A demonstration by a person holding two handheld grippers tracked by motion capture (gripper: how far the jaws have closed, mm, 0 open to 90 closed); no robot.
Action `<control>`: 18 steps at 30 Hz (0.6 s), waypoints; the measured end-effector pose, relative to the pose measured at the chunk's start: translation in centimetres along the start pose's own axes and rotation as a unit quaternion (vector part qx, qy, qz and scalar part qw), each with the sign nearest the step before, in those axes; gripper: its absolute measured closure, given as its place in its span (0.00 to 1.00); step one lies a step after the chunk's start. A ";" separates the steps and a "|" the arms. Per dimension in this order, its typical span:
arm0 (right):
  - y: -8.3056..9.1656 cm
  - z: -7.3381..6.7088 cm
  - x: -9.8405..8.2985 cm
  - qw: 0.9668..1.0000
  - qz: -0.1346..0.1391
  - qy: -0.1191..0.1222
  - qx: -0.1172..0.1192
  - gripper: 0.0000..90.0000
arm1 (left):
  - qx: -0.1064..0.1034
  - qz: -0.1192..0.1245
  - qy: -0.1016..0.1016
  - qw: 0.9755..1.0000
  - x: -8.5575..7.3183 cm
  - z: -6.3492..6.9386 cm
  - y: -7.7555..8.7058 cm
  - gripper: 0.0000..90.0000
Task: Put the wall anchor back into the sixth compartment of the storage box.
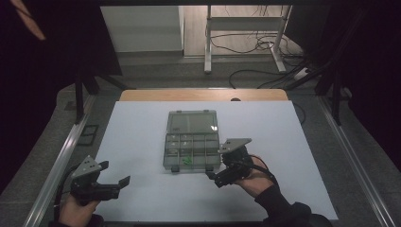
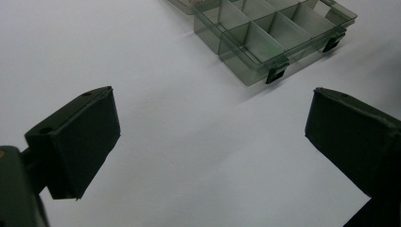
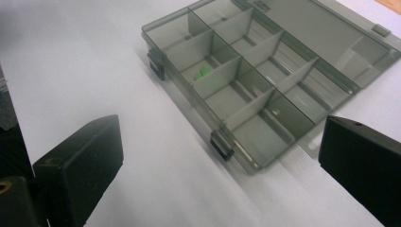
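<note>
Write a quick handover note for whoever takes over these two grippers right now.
Left tool: open, holding nothing, near the table's front left.
Right tool: open, holding nothing, just off the box's front right corner.
Box: mid-table, lid flat open behind it; a small green item sits in a front-row compartment.
Done: box opened.
Left: probably closing the lid and latching the two front clips.

My left claw (image 1: 115, 185) black with blocky matte jaws, grey three-cornered plate on top, right claw (image 1: 213, 169) the same, black cable trailing, dark sleeve (image 1: 279, 203) at my right wrist
</note>
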State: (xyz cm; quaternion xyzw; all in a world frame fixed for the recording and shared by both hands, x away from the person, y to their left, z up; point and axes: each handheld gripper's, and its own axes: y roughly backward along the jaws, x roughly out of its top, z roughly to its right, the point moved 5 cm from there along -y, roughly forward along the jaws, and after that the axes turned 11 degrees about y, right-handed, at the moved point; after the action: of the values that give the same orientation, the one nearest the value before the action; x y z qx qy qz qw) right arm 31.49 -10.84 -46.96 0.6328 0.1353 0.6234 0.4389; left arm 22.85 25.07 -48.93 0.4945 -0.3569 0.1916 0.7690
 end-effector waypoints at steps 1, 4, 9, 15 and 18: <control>0.2 0.0 -0.1 1.000 -0.001 -0.003 -0.002 0.00 | 0.000 0.000 0.000 1.000 0.0 0.0 0.0 0.05; 0.6 0.2 -0.6 1.000 0.001 -0.008 -0.008 0.00 | 0.000 0.000 0.000 1.000 0.0 0.0 0.0 0.05; 1.3 0.6 -1.5 1.000 -0.001 -0.018 -0.023 0.00 | 0.000 0.000 0.001 1.000 0.0 0.0 0.0 0.05; 1.9 1.0 -2.2 0.998 0.002 -0.037 -0.044 0.00 | -0.001 0.000 0.001 1.000 0.0 0.0 0.0 0.05; 2.1 1.0 -2.5 0.998 0.000 -0.040 -0.044 0.00 | -0.001 0.000 0.002 1.000 0.0 0.0 0.0 0.05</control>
State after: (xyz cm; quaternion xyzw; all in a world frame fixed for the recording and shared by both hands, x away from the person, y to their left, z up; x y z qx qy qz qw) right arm 31.13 -14.21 -46.93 0.6374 0.0898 0.6030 0.4712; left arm 22.84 25.11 -48.91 0.4933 -0.3556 0.1927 0.7701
